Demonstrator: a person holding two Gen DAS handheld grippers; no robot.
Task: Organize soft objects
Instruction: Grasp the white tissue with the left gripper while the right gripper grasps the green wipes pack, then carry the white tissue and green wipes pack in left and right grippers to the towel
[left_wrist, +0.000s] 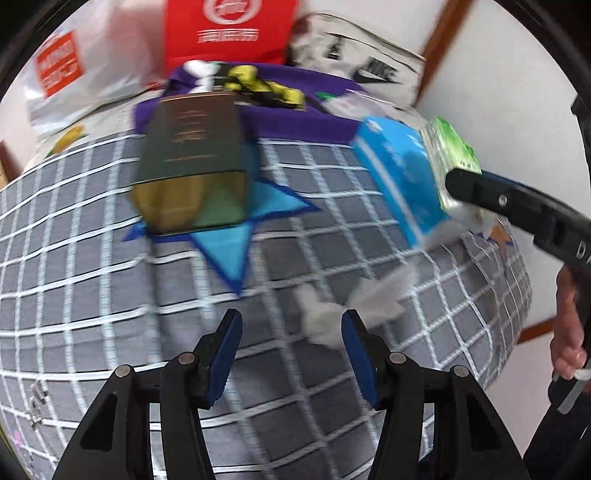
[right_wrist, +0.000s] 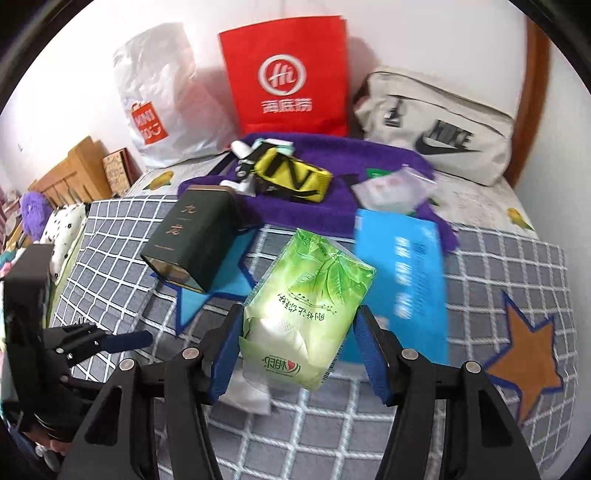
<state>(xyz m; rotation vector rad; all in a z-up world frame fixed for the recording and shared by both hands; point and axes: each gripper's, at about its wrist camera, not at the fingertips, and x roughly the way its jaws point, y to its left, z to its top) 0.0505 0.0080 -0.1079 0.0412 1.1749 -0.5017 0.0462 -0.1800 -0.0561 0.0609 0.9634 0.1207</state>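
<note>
Nearest, our right gripper (right_wrist: 297, 350) clamps a soft green plastic-wrapped tissue pack (right_wrist: 308, 312) btwn its blue pads, lifted clear of the grey quilt w/ white grid lines (right_wrist: 369, 424). The pack's long axis runs up-right away from the fingers, its torn-open end nearest us w/ white tissue poking out, far end tilted toward the wall. From the left wrist view the same pack (left_wrist: 448, 155) shows at the right gripper's tip, just beside a blue rectangular box (left_wrist: 399, 173).

Our left gripper (left_wrist: 291, 350) hangs over the quilt w/ jaws apart, nothing btwn them; a crumpled white tissue (left_wrist: 354, 299) lies on the quilt just past its right finger.

Mid-way, a dark green rectangular tin w/ gold lettering (right_wrist: 192, 240) lies on its side on a blue star patch (right_wrist: 207, 291), open gold end toward us. An orange star patch (right_wrist: 524, 358) sits well to the right.

Further, a purple towel (right_wrist: 369, 166) carries a yellow-black strap bundle (right_wrist: 291, 175). At the wall stand a white plastic shopping bag (right_wrist: 162, 92), a red paper bag (right_wrist: 288, 74) & a cream canvas bag (right_wrist: 439, 122).
</note>
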